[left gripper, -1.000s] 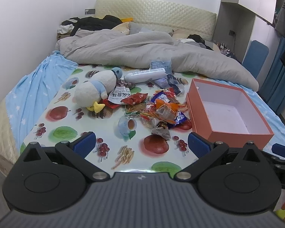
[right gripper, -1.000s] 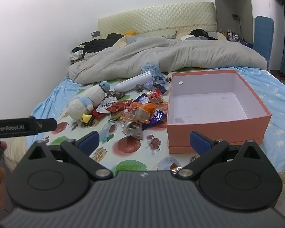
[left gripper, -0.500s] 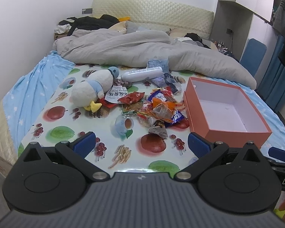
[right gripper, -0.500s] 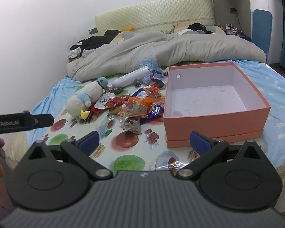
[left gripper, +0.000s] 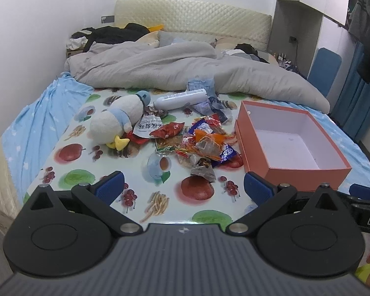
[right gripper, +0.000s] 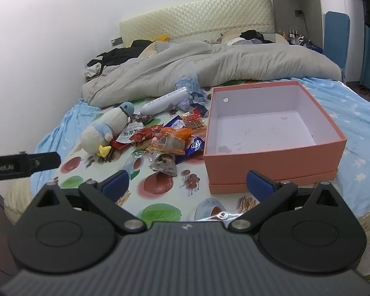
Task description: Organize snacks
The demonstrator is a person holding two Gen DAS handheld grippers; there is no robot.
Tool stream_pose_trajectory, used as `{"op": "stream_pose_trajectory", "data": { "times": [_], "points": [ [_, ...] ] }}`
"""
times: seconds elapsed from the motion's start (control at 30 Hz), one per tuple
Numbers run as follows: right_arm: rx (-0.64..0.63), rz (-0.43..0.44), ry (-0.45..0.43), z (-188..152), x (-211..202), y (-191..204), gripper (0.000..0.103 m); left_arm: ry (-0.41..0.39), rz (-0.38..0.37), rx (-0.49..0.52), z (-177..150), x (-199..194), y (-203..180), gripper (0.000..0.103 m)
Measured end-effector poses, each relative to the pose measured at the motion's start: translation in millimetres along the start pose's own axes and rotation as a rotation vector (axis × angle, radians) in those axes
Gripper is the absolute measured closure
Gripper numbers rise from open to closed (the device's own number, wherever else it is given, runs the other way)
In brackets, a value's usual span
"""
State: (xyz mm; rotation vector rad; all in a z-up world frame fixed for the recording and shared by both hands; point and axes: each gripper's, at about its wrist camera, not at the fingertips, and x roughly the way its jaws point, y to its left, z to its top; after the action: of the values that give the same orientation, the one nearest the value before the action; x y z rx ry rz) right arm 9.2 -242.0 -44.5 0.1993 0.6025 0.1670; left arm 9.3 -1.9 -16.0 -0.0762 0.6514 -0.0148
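1. Left wrist view: the left tongs stand wide and hold nothing. The heap of crinkled foil and plastic snack packets lies straight ahead of them on the fruit-printed cloth on the bed, touching the left wall of the open salmon-pink cardboard box with a white inside. The heap spreads mostly crosswise, away from the box toward the white plush duck. A grey crumpled packet is its nearest piece.

2. Right wrist view: the right tongs are also spread wide and empty. Here the box sits ahead and slightly right, the snack packets left of it. Judging by this, the left tongs face the heap more squarely and the right tongs face the box. The box holds nothing yet.
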Motion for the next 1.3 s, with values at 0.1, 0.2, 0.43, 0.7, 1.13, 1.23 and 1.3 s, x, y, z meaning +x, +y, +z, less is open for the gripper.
{"op": "stream_pose_trajectory", "data": {
  "times": [0.1,0.2,0.43,0.7,1.13,1.23,1.3],
  "points": [
    [-0.004,0.017,0.003,0,2,0,0.0,0.002,-0.002,-0.007,1,0,0,0.0],
    [0.025,0.018,0.001,-1,6,-5,0.0,0.004,-0.002,-0.005,0,1,0,0.0],
    [0.019,-0.01,0.009,-2,16,-6,0.0,0.022,-0.022,-0.001,-3,16,-2,0.0],
    [0.008,-0.037,0.052,-10,39,-4,0.006,0.041,-0.037,0.001,-1,44,0,0.0],
    [-0.067,-0.016,0.116,-29,85,5,0.04,0.151,-0.066,0.051,-12,129,7,0.0],
    [-0.121,0.037,0.135,-38,98,11,0.041,0.186,-0.117,0.008,-12,156,15,0.0],
    [-0.145,0.062,0.148,-43,108,14,0.04,0.209,-0.147,-0.049,-11,175,23,0.0]
  ]
}}
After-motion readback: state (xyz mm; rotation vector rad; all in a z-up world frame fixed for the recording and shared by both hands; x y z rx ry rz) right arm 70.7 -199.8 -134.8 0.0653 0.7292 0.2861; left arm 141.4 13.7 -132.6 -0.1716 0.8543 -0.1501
